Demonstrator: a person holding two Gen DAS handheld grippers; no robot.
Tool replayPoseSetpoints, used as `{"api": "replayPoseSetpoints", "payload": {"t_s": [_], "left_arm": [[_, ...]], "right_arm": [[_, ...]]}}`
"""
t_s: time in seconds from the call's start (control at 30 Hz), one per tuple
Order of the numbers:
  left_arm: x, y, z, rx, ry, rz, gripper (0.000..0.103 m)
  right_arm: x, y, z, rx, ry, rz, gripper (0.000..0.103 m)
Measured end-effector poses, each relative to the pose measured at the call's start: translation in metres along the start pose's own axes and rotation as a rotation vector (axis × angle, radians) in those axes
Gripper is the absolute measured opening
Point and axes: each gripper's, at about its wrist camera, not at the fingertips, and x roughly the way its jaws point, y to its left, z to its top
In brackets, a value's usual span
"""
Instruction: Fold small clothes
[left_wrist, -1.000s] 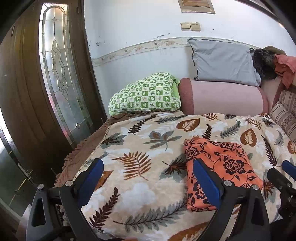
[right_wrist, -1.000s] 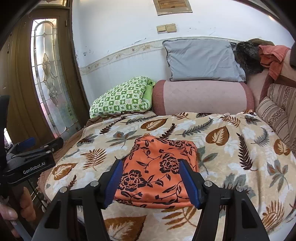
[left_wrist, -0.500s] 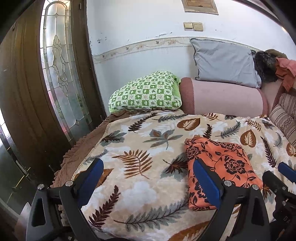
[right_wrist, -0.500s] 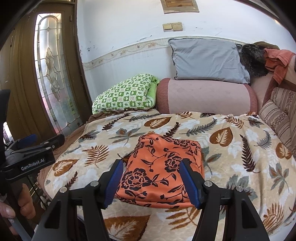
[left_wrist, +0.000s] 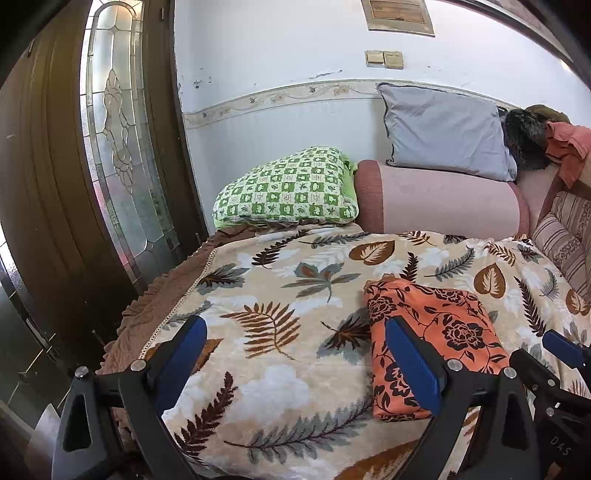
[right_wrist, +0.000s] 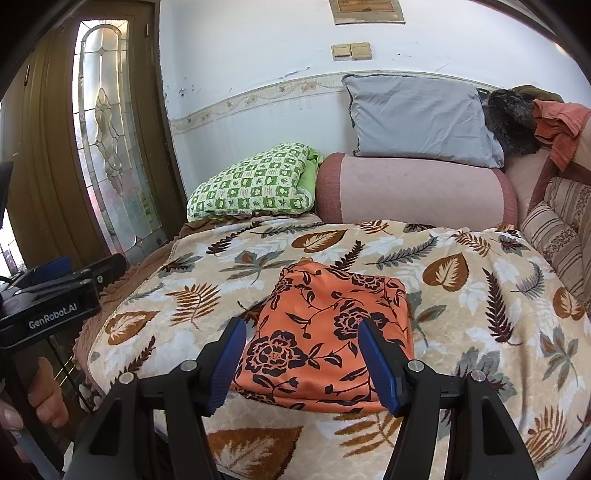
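Folded orange cloth (right_wrist: 328, 339) on blanket (right_wrist: 480, 295), just beyond open right hand-held gripper (right_wrist: 303, 360).

White wall (right_wrist: 258, 55) with border strip; brown door (left_wrist: 44, 184) with leaded glass; leaf-print blanket (right_wrist: 461, 295) covering the bed.

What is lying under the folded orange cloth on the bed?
The folded orange cloth lies flat on the leaf-print blanket, which shows all around it. Whether anything else lies beneath it cannot be seen, because the cloth covers that patch.
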Motion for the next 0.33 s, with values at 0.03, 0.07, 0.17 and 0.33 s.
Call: {"api": "replayPoseSetpoints", "payload": {"t_s": [0.03, 0.07, 0.17, 0.33], "left_arm": [[0.0001, 0.0000, 0.0000, 0.000, -0.001, -0.001, 0.097], [0.0002, 0.0000, 0.0001, -0.001, 0.000, -0.001, 0.097], [0.0016, 0.0007, 0.0000, -0.004, 0.004, -0.005, 0.097], [0.0034, 0.0022, -0.0013, -0.011, 0.002, -0.018, 0.097]], "right_arm": [[0.0004, 0.0006, -0.0004, 0.000, 0.001, 0.000, 0.066], [0.0009, 0.0008, -0.0006, -0.001, 0.003, 0.000, 0.066], [0.0013, 0.0019, -0.0013, -0.002, 0.004, 0.000, 0.066], [0.0032, 0.0012, -0.0023, 0.002, 0.009, 0.007, 0.066]]}}
